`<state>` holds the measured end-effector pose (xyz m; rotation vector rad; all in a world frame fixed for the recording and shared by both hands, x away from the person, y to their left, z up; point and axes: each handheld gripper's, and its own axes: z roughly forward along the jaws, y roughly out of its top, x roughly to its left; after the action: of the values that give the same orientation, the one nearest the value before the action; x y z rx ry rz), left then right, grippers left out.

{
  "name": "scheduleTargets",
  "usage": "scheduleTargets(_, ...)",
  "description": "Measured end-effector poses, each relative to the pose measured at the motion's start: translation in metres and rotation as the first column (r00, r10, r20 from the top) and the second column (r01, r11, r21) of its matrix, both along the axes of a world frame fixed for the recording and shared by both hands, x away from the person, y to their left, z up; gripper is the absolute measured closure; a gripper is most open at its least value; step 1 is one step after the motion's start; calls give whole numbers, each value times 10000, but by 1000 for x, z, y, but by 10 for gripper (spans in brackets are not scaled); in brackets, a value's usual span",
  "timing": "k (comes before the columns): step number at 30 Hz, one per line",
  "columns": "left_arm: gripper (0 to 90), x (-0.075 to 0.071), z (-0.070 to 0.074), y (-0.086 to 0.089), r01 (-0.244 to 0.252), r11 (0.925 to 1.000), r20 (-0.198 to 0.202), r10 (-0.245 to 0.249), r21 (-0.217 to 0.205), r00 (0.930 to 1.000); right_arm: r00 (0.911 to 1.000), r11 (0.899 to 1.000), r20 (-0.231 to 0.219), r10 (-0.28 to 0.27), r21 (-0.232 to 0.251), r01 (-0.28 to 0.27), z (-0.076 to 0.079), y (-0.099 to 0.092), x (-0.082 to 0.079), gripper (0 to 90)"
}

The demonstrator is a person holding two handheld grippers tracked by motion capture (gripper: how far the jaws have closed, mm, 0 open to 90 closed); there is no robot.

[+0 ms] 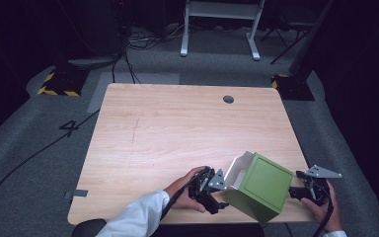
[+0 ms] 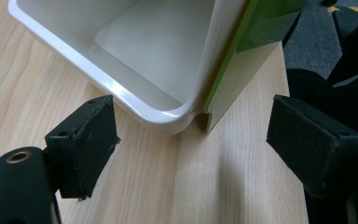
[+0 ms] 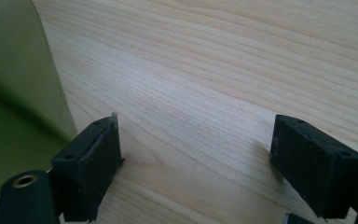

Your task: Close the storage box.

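Observation:
A green bin [image 1: 260,188] with a white inside lies tipped on its side near the table's front right corner, its mouth facing left and away. In the left gripper view its white rim [image 2: 163,119] and green wall [image 2: 242,70] rest on the wood just ahead of the jaws. My left gripper [image 1: 220,195] is at the bin's mouth and stands open [image 2: 191,140], its pads clear of the rim. My right gripper [image 1: 296,186] sits at the bin's right side, open [image 3: 196,154], with bare wood between its pads and the green wall [image 3: 14,93] to its left.
The wooden table [image 1: 177,128] has a round cable hole [image 1: 228,99] at the back right. The bin lies close to the front edge. Beyond the table, cables cross the grey floor, with a hazard-striped stand base [image 1: 61,81] at the left and a white frame [image 1: 219,29] behind.

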<state>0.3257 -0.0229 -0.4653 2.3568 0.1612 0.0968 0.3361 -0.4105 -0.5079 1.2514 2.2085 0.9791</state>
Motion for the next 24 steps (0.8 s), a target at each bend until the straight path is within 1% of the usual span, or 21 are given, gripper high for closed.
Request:
scheduleTargets(1,164,0,0,0,0,10000,0,0,0,10000,10000,10000,0,0,0,0,0,0,0,162)
scheduleTargets(2,162,0,0,-3,17,10000,90,-18,56,10000,10000,10000,1,-5,8,5,0,0,0,162)
scheduleTargets(4,161,0,1,-6,-17,10000,108,17,-29,9999,10000,10000,3,1,0,-1,0,0,0,162)
scheduleTargets(8,162,2,2,-9,-39,10000,195,38,13,9998,10000,10000,2,1,2,-1,0,0,0,162)
scheduleTargets(9,164,3,2,-13,-107,9999,197,105,57,9998,10000,10000,-4,-8,11,8,0,0,0,162)
scheduleTargets(13,169,5,-1,-16,-16,9997,309,9,226,9995,10000,10000,-2,-7,8,7,0,0,0,162)
scheduleTargets(14,172,6,0,-15,1,9999,253,-4,144,9997,10000,10000,-1,0,1,0,0,0,0,161)
scheduleTargets(18,170,5,4,-11,-5,9999,402,1,106,9992,10000,10000,-5,-3,9,3,0,0,0,161)
scheduleTargets(22,167,8,8,1,-58,9999,502,51,131,9987,10000,10000,-5,3,2,-3,0,0,0,162)
scheduleTargets(23,167,8,9,3,-178,9998,512,174,75,9985,10000,10000,-8,-5,8,5,0,0,0,161)
scheduleTargets(24,167,10,11,7,-181,9998,506,178,58,9986,10000,10000,-14,-6,10,6,0,0,0,162)
